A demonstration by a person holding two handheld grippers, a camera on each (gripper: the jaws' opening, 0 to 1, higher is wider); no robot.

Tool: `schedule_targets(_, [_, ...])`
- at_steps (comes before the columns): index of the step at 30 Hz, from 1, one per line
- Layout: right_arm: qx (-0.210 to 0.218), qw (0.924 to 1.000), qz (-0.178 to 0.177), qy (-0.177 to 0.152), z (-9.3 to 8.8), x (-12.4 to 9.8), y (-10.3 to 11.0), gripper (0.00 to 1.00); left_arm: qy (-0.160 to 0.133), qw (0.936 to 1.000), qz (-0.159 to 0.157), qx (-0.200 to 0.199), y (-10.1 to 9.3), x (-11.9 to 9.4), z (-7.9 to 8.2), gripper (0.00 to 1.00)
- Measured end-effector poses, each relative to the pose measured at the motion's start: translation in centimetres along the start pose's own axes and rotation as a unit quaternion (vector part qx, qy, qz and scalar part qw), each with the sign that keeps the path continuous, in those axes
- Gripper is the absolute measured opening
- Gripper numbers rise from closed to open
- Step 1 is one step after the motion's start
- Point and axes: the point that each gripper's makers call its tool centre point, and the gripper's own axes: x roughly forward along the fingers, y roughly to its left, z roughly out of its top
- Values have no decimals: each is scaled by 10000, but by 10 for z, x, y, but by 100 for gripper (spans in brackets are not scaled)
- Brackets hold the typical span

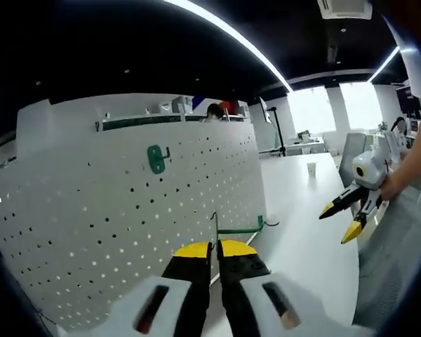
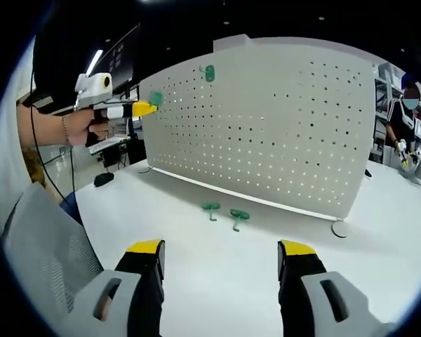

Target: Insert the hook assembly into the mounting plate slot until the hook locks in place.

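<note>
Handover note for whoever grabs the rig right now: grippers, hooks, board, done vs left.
Left gripper: shut on a green hook, held up at the pegboard.
Right gripper: open, holding nothing, low over the white table.
Done: one mounted hook near the board's top edge.
Spare: two loose hooks lie on the table in front of the board.
Left: seat the held hook in a board slot until it locks, then probably the two loose ones.

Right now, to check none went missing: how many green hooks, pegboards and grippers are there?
Green hooks: 4, one mounted, one held by the left gripper, two lying on the table
White pegboard: 1
Grippers: 2, including the right gripper
Total: 7
</note>
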Motion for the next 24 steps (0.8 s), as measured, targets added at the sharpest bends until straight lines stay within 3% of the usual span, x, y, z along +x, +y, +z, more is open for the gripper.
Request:
schedule_targets(9, [10, 10000, -12, -23, 1, 0, -1, 63, -413, 9985, 294, -225, 0, -15, 18, 4])
schedule_targets(24, [-8, 9999, -16, -137, 8, -2, -1, 63, -375, 9984, 347, -258, -3, -22, 11, 4])
